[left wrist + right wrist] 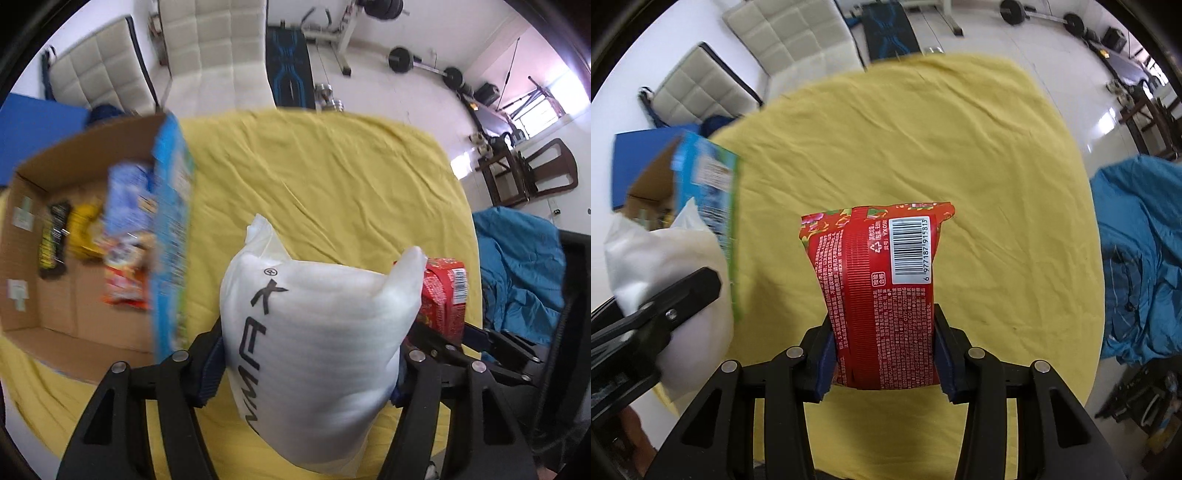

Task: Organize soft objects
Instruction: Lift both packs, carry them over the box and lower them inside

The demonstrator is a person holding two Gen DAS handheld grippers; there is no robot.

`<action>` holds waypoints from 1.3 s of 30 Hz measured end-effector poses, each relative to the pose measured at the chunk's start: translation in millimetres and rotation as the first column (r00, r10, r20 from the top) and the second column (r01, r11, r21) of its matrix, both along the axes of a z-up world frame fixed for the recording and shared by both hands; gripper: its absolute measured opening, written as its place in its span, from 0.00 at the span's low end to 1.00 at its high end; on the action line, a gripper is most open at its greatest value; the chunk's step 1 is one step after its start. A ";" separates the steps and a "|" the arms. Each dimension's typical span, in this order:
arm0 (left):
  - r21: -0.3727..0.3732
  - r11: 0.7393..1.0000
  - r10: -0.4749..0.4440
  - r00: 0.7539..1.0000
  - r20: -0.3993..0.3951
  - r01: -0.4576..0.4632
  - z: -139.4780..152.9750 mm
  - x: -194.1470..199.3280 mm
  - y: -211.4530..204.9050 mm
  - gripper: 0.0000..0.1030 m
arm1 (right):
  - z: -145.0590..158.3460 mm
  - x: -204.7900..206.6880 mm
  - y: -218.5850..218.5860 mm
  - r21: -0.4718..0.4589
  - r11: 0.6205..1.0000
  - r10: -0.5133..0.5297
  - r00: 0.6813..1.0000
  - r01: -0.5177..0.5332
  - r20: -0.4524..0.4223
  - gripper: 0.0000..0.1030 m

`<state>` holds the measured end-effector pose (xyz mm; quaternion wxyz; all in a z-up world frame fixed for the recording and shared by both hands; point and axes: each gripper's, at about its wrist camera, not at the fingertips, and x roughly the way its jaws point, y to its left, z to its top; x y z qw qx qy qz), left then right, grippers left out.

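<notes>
My left gripper (310,354) is shut on a puffy white foam bag (314,332) with black lettering, held above the yellow cloth (332,177). My right gripper (884,350) is shut on a red printed packet (882,295) with a white barcode label, also lifted over the yellow cloth (923,140). The red packet (443,295) shows just behind the white bag in the left wrist view. The white bag (665,258) and the left gripper's black finger (676,299) appear at the left edge of the right wrist view.
An open cardboard box (33,314) with a blue printed side sits at the left on the cloth, holding several snack packets (125,236). The box (701,184) also shows in the right wrist view. White cushioned seats (214,48), gym weights (402,59) and a blue cover (1137,251) surround the table.
</notes>
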<state>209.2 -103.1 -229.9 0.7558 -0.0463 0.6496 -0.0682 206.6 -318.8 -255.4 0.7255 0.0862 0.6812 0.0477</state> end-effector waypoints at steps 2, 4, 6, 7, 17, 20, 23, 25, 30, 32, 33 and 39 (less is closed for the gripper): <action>0.022 1.000 0.004 0.999 0.034 -0.005 11.6 -3.2 -4.2 0.63 | 17.9 -2.0 15.3 0.015 1.000 0.009 1.000 -0.010 0.029 0.46; 0.035 0.999 0.010 0.998 0.063 -0.013 21.2 -4.2 3.4 0.63 | 40.4 -5.5 36.5 0.023 0.999 0.023 0.998 -0.025 0.065 0.46; 0.036 0.999 0.021 0.996 0.082 -0.024 31.9 -7.4 25.9 0.62 | 56.3 -8.0 56.6 0.028 0.999 0.031 0.995 -0.034 0.090 0.46; 0.035 0.999 0.025 0.996 0.089 -0.028 33.8 -8.8 32.8 0.62 | 60.6 -8.8 67.8 0.027 0.999 0.035 0.995 -0.037 0.099 0.46; 0.020 0.995 0.092 0.987 0.134 -0.095 68.8 -29.1 151.7 0.62 | 85.3 -14.7 181.1 0.081 0.994 0.064 0.991 -0.074 0.119 0.46; 0.031 0.992 0.115 0.984 0.136 -0.120 70.4 -28.1 192.4 0.62 | 82.5 -11.9 220.0 0.092 0.991 0.086 0.990 -0.096 0.114 0.46; 0.053 0.989 0.131 0.984 0.125 -0.138 64.7 -24.2 228.2 0.62 | 77.9 -9.1 258.0 0.096 0.988 0.108 0.988 -0.119 0.111 0.46; 0.065 0.987 0.138 0.984 0.109 -0.146 57.2 -20.4 248.5 0.62 | 68.2 -3.7 285.1 0.091 0.987 0.124 0.987 -0.134 0.104 0.46; 0.082 0.984 0.157 0.986 0.048 -0.160 27.4 -6.8 286.3 0.62 | 33.9 11.6 330.7 0.101 0.985 0.133 0.989 -0.140 0.066 0.46; 0.061 0.984 0.166 0.986 -0.003 -0.165 6.5 1.0 299.2 0.62 | 17.6 15.3 345.5 0.099 0.986 0.133 0.990 -0.136 0.043 0.46; 0.053 0.985 0.164 0.986 -0.020 -0.163 0.1 3.2 303.3 0.62 | 6.8 17.6 353.9 0.099 0.986 0.132 0.991 -0.134 0.032 0.46; 0.014 0.990 0.138 0.981 -0.136 -0.137 -56.6 20.0 318.1 0.62 | -43.6 24.7 378.5 0.069 0.988 0.140 0.990 -0.138 -0.026 0.46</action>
